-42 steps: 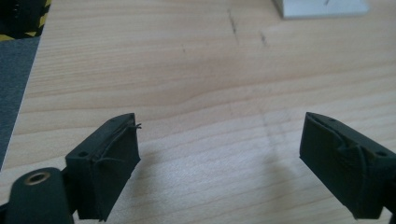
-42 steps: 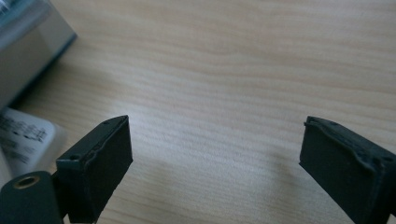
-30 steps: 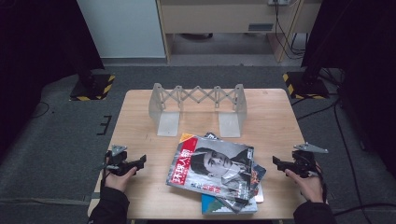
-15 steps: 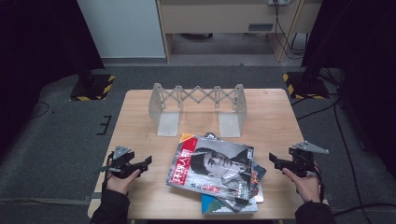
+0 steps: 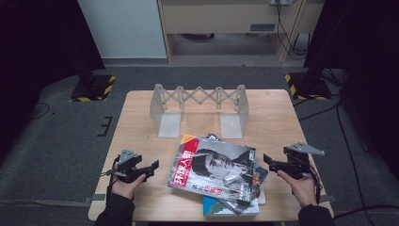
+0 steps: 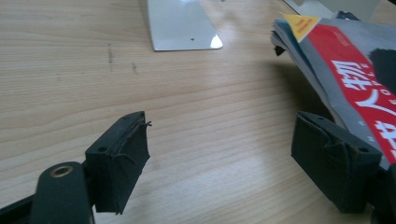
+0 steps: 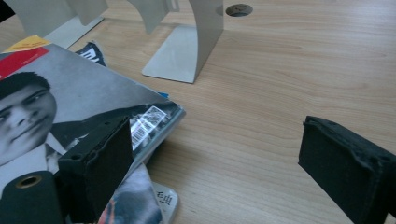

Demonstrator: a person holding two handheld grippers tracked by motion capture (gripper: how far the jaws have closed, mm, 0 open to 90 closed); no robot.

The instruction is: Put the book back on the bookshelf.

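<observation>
On the tabletop (image 5: 141, 117), the magazine stack (image 5: 216, 172) lies between my left hand-held gripper (image 5: 151, 165) and right hand-held gripper (image 5: 267, 160), both wide and empty; I'm approaching, and next must close on its edges.

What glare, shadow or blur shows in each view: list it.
High view: table lit, surroundings dark, soft detail. Left gripper view: glare on the bookend's base plate, shadow beside the magazine stack. Right gripper view: near pads slightly soft, cover sharp.
</observation>
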